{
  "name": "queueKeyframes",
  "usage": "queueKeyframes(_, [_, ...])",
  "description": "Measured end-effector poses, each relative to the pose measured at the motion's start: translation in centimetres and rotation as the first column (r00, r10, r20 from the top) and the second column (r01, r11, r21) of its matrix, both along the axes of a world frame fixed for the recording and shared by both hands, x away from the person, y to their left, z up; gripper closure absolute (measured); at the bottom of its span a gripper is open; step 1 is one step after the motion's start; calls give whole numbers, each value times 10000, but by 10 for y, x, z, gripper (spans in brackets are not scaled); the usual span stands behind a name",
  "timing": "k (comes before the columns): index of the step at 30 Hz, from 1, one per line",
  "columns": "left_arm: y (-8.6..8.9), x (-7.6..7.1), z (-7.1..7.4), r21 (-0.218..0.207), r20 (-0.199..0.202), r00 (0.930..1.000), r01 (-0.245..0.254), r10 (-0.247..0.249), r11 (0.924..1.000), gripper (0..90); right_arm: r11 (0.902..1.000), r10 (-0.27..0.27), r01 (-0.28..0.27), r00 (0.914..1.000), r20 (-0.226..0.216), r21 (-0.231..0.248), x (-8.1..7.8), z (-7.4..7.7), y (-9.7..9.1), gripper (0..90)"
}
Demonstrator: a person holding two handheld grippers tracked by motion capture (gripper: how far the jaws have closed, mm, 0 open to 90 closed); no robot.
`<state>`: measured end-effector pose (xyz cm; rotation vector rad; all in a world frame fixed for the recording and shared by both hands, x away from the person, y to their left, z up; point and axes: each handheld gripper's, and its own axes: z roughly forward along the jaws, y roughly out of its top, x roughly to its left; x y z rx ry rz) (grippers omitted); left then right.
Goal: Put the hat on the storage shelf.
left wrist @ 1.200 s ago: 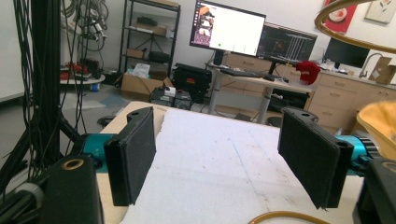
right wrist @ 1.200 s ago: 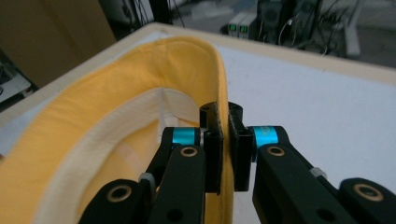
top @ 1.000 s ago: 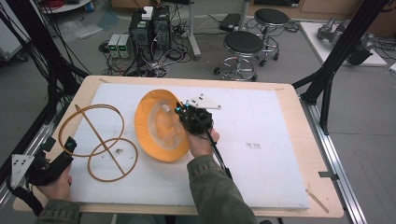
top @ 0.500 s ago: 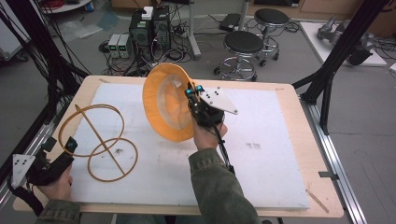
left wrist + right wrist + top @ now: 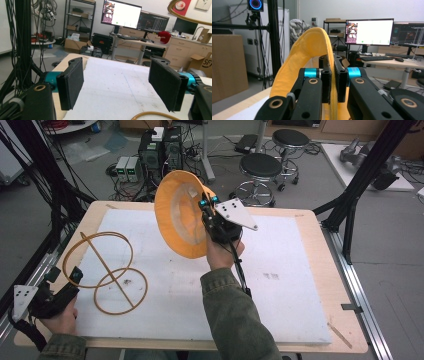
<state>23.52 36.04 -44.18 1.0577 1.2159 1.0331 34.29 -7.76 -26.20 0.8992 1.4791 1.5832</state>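
An orange hat with a pale lining hangs tilted above the back of the white mat, its brim pinched in my right gripper. In the right gripper view the black jaws press together on the orange brim, which arches up over my right gripper. A wooden ring stand, made of hoops joined by a slanted rod, rests on the mat at the left. My left gripper sits low at the table's front left corner, beside the stand. In its own view my left gripper stands open with nothing between the pads.
The white mat covers most of the wooden table. Black frame posts rise at both sides. Stools and electronics boxes stand on the floor behind the table. A curved piece of the wooden ring shows below my left gripper's jaws.
My right gripper has lifted the orange hat off the mat and carried it up and toward the back. The left hand has stayed in place.
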Motion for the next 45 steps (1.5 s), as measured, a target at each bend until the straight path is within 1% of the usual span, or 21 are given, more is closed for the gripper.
queueKeyframes(4, [0,0,0,34,-13,10000,60,-60,10000,283,9998,204,-203,9994,267,-10,1,7,6,867])
queueKeyframes(8, [0,1,0,25,-17,10000,96,-96,10000,282,9998,171,-167,9982,576,-80,1,12,13,867])
queueKeyframes(13, [0,1,0,36,-7,9999,104,-104,9999,282,9997,171,-157,9967,797,-176,1,16,19,867])
queueKeyframes(15, [-1,1,0,20,-4,9999,113,-113,9999,282,9993,176,-147,9959,887,-332,1,16,24,867])
queueKeyframes(18, [-1,1,0,27,-6,9999,129,-129,9999,282,9987,229,-191,9961,848,-463,3,16,30,867])
queueKeyframes(20, [-1,1,0,38,-8,9999,138,-137,9999,282,9988,245,-209,9964,816,-448,3,16,35,867])
queueKeyframes(26, [-1,2,0,14,-27,9997,225,-225,9997,282,9969,364,-294,9946,972,-730,5,20,53,866])
queueKeyframes(30, [-2,2,0,38,24,9997,260,-260,9997,282,9974,442,-383,9942,978,-612,5,24,66,866])
queueKeyframes(31, [-2,2,0,56,25,9997,256,-256,9997,282,9971,465,-400,9938,1007,-653,5,25,68,866])
queueKeyframes(35, [-2,2,0,71,14,9997,261,-261,9996,282,9941,669,-563,9911,1154,-927,4,31,84,866])
queueKeyframes(37, [-2,2,0,59,39,9996,267,-267,9996,282,9915,777,-637,9893,1233,-1137,4,33,92,866])
queueKeyframes(41, [-3,2,0,111,27,9996,274,-275,9996,282,9812,949,-699,9863,1347,-1798,5,33,110,866])
queueKeyframes(45, [-4,3,0,163,36,9995,303,-303,9994,282,9735,1331,-1021,9805,1444,-2046,2,33,126,866])
